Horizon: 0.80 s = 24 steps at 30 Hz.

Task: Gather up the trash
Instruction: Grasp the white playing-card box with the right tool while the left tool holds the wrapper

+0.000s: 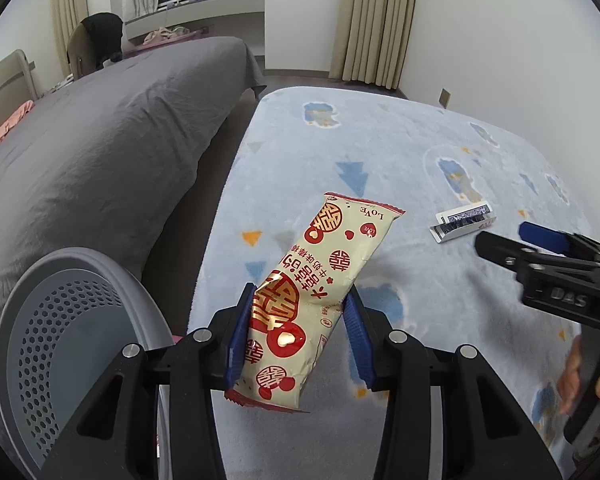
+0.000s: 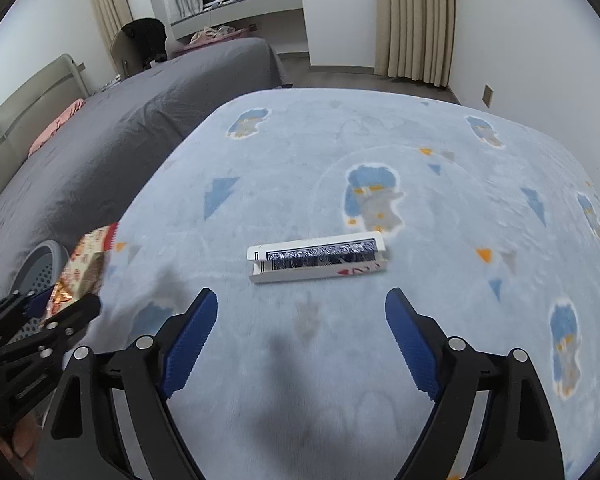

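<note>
Left wrist view: wrapper (image 1: 300,312) was clamped in left gripper (image 1: 298,332), lifted beside bin (image 1: 76,332). Right gripper (image 2: 300,344) was spread above box (image 2: 318,262) on rug (image 2: 460,320). Next judged: wrapper binned, box pinched.

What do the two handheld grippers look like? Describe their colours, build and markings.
Both match. The left gripper and right gripper have black plastic linkage arms joined by round silver pivot pins, and each finger carries a long blue ribbed pad. Seen from the left wrist view, the right gripper's black body bears raised lettering reading DAS. No cables or sleeves show.
</note>
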Motion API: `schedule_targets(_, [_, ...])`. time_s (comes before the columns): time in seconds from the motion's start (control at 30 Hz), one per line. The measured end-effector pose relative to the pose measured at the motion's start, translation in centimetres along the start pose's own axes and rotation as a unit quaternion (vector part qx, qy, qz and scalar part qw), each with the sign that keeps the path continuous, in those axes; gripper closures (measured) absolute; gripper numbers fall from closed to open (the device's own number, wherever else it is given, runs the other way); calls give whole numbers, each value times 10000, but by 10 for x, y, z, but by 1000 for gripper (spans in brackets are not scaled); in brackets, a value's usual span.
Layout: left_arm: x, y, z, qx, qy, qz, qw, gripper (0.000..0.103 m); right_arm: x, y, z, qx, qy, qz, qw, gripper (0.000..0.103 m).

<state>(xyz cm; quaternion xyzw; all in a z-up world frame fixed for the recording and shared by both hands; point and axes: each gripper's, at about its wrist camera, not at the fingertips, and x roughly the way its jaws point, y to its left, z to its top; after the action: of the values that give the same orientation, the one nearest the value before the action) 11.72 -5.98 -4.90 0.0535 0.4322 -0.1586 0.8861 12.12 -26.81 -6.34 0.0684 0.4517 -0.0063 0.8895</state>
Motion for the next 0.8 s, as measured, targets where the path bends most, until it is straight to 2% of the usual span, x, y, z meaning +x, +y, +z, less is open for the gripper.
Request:
schedule_targets(0.27, [-2,3,2,-30,-13,-52,10000,60,29,0,14,-106,146,-136,9997,21])
schedule_targets(0.4, [-2,4,2,-33,2,-59,10000,60,41,5,19,-368,286,-338,9983,21])
schedule_targets(0.8, [3,1,0,11,63,-10,10000,60,53,4,25,-393,368,-302,9981,21])
